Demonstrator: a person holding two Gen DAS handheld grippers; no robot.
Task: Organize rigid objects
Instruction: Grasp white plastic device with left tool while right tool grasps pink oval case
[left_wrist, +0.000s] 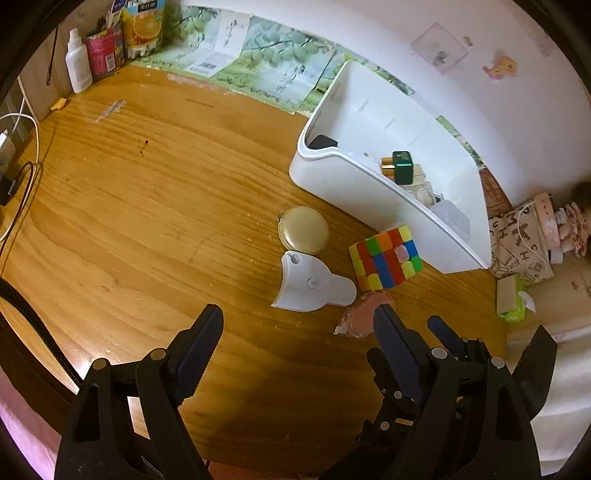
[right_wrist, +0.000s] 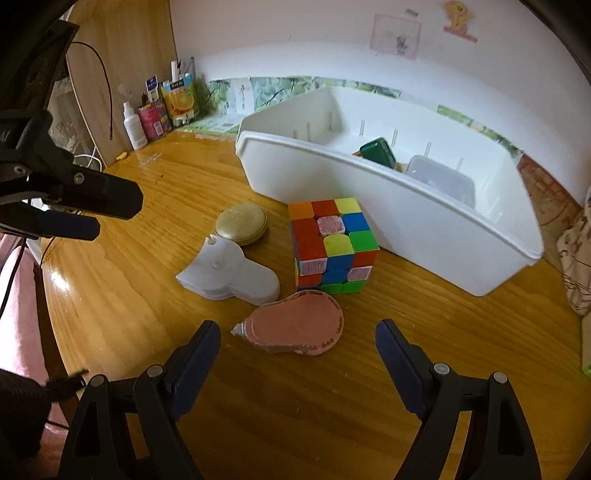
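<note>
Colours on the orange-brown grained wooden desk (right_wrist: 332, 406)

The long plastic bin (right_wrist: 406, 218) is white, holding a dark green block (right_wrist: 376, 151); the puzzle cube (right_wrist: 332, 247) shows red, orange, yellow, green, blue and pink-striped squares; the round compact (right_wrist: 241, 222) is pale gold, the teardrop tape dispenser (right_wrist: 295, 326) salmon pink, the fan-shaped plastic piece (right_wrist: 229, 273) white.

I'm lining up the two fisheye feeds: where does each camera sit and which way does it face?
Left wrist: on the left gripper, looking across the wooden table at the white bin; its open fingers show.
Right wrist: on the right gripper, above the pink tape dispenser; open fingers show.
Shared: the puzzle cube, bin, each other's gripper.
</note>
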